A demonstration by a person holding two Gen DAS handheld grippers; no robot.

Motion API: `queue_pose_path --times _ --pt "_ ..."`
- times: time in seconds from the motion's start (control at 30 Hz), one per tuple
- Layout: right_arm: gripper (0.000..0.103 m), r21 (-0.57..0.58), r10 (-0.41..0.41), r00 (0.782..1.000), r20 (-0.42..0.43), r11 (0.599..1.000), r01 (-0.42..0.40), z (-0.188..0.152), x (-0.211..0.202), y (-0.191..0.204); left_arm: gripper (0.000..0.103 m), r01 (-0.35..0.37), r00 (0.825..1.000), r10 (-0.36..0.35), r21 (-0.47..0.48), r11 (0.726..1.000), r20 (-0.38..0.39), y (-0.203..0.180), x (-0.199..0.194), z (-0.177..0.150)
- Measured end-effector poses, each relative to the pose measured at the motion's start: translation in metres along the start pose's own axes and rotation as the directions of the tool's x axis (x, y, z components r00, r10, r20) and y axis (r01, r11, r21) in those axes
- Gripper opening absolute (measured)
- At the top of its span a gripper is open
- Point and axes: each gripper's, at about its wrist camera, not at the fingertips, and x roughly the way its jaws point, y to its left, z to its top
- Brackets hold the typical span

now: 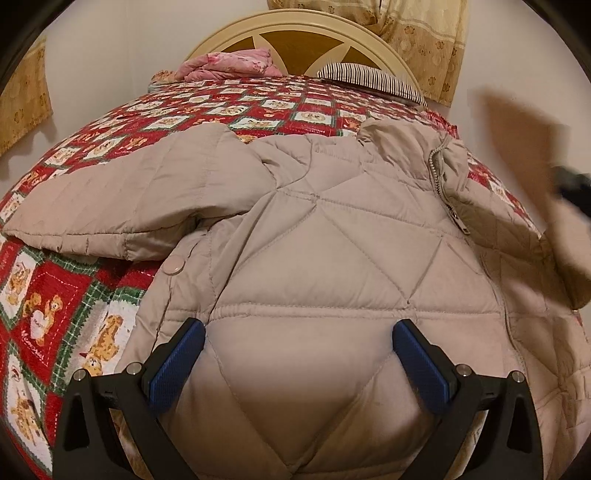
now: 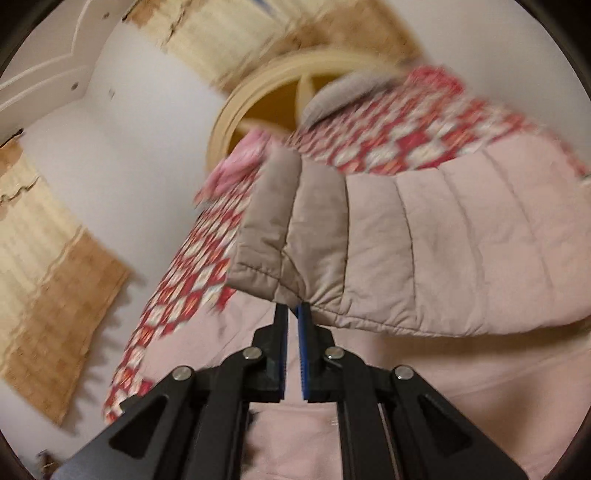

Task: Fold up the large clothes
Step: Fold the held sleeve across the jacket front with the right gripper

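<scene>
A beige quilted jacket (image 1: 332,236) lies spread on a bed with a red patterned bedspread (image 1: 74,280). Its left sleeve (image 1: 110,206) stretches out to the left. My left gripper (image 1: 298,332) stands open over the jacket's lower back, its blue pads (image 1: 184,354) wide apart with fabric between them but not pinched. In the right wrist view my right gripper (image 2: 293,308) is shut on the cuff edge of the jacket's other sleeve (image 2: 406,236), which hangs lifted above the jacket body (image 2: 461,406). That raised sleeve (image 1: 524,155) shows as a blur at the right of the left wrist view.
A cream round headboard (image 1: 303,29) stands at the far end of the bed. A pink cloth (image 1: 229,62) and a striped pillow (image 1: 369,77) lie by it. Yellowish curtains (image 1: 417,37) hang on the wall behind.
</scene>
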Motion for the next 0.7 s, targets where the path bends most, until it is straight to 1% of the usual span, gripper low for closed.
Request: queue_pose_path --times 0.03,0.07,0.13,0.17,0.2,0.23,0.27,0.33,0.37,0.4,0.43,0.47,0.5,0.53,0.57,0.6,0.63,0.67,0.7 --pt "0.008 0.003 0.014 1.0 -0.024 1.0 -0.014 -0.005 0.008 -0.002 0.102 0.004 1.0 -0.004 -0.005 1.0 0.002 0.001 0.0 0.0" --pt "0.008 0.01 0.044 0.997 -0.07 0.999 -0.043 -0.011 0.031 -0.001 0.102 0.007 1.0 -0.007 -0.008 1.0 0.004 0.001 0.0 0.0" --pt "0.008 0.02 0.078 0.989 -0.126 0.997 -0.076 -0.02 0.052 -0.004 0.102 0.015 1.0 -0.015 -0.017 1.0 0.006 0.003 -0.001 0.001" --pt "0.008 0.031 0.102 0.981 -0.166 0.995 -0.099 -0.024 0.068 -0.006 0.102 0.02 1.0 -0.02 -0.022 1.0 0.009 0.004 -0.001 0.001" --pt "0.008 0.036 0.119 0.975 -0.187 0.993 -0.114 -0.033 0.077 0.004 0.102 0.024 1.0 -0.024 -0.027 0.999 0.01 0.004 -0.001 0.001" --pt "0.009 0.044 0.13 0.969 -0.21 0.991 -0.124 -0.036 0.086 0.004 0.102 0.026 1.0 -0.025 -0.03 0.999 0.011 0.005 -0.001 0.001" --pt "0.012 0.05 0.132 0.962 -0.239 0.991 -0.124 -0.039 0.094 0.002 0.102 0.026 1.0 -0.026 -0.03 0.999 0.01 0.005 -0.001 0.002" --pt "0.012 0.028 0.142 0.958 -0.248 0.99 -0.14 -0.045 0.087 0.013 0.102 0.025 1.0 -0.025 -0.028 0.999 0.009 0.004 -0.001 0.002" --pt "0.013 0.008 0.135 0.963 -0.233 0.991 -0.137 -0.045 0.08 0.022 0.102 0.024 1.0 -0.024 -0.027 0.999 0.008 0.004 -0.001 0.002" --pt "0.013 -0.03 0.111 0.975 -0.19 0.992 -0.119 -0.042 0.07 0.026 0.102 0.023 1.0 -0.023 -0.026 0.999 0.008 0.005 0.0 0.002" --pt "0.019 -0.064 0.068 0.988 -0.14 0.995 -0.078 -0.037 0.059 0.028 0.102 0.022 1.0 -0.022 -0.026 0.999 0.007 0.004 0.0 0.002" --pt "0.039 -0.095 0.004 0.995 -0.097 0.995 -0.013 -0.031 0.055 0.026 0.102 0.021 1.0 -0.021 -0.026 0.999 0.008 0.005 0.0 0.002" --pt "0.051 -0.124 -0.093 0.994 -0.057 0.989 0.085 -0.024 0.053 0.026 0.102 0.022 1.0 -0.022 -0.027 0.999 0.008 0.004 0.0 0.002" --pt "0.061 -0.146 -0.188 0.982 -0.03 0.972 0.181 -0.022 0.055 0.022 0.102 0.024 1.0 -0.024 -0.03 0.999 0.01 0.005 -0.001 0.002" --pt "0.058 -0.171 -0.256 0.966 -0.031 0.954 0.247 -0.019 0.062 0.018 0.102 0.025 1.0 -0.025 -0.033 0.999 0.012 0.006 -0.001 0.003" --pt "0.054 -0.187 -0.295 0.954 -0.05 0.941 0.281 -0.018 0.07 0.013 0.102 0.028 1.0 -0.027 -0.037 0.999 0.014 0.006 -0.001 0.003" --pt "0.043 -0.192 -0.32 0.944 -0.081 0.934 0.3 -0.02 0.08 0.007 0.102 0.03 0.999 -0.03 -0.041 0.999 0.016 0.007 -0.001 0.003" --pt "0.038 -0.17 -0.323 0.936 -0.138 0.939 0.299 -0.026 0.093 -0.002 0.102 0.032 0.999 -0.031 -0.042 0.999 0.017 0.007 -0.001 0.003" --pt "0.038 -0.149 -0.305 0.94 -0.155 0.948 0.283 -0.028 0.099 -0.004 0.102 0.032 0.999 -0.032 -0.043 0.999 0.017 0.008 -0.001 0.003"
